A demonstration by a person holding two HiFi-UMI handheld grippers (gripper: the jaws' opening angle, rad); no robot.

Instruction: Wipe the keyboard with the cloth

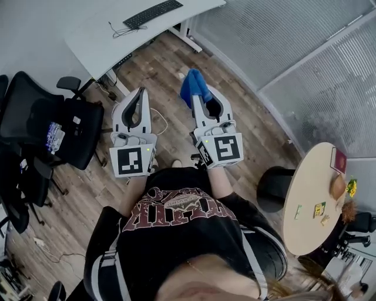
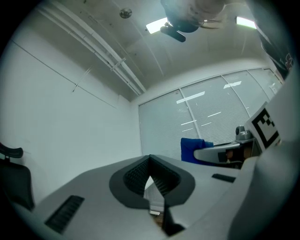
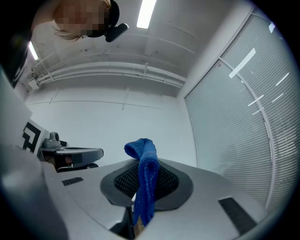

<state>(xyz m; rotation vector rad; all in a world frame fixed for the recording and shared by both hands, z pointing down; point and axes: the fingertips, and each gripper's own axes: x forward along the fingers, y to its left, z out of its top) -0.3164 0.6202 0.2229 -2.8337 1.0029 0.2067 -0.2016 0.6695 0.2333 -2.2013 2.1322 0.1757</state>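
Note:
A black keyboard (image 1: 153, 13) lies on a white desk (image 1: 100, 35) at the far top of the head view, well away from both grippers. My right gripper (image 1: 197, 89) is shut on a folded blue cloth (image 1: 194, 86), which sticks out past its tips. The right gripper view has that cloth (image 3: 145, 180) pinched between the jaws of the right gripper (image 3: 143, 161) and drooping over them. My left gripper (image 1: 140, 93) is held beside it, shut, with nothing in it; its tips meet in the left gripper view (image 2: 150, 158). Both gripper views point at walls and ceiling.
Black office chairs (image 1: 53, 123) stand at the left on the wood floor. A round wooden table (image 1: 305, 194) with a red booklet (image 1: 339, 160) and small items is at the right, a black stool (image 1: 273, 185) beside it. Blinds (image 1: 305, 41) line the far right wall.

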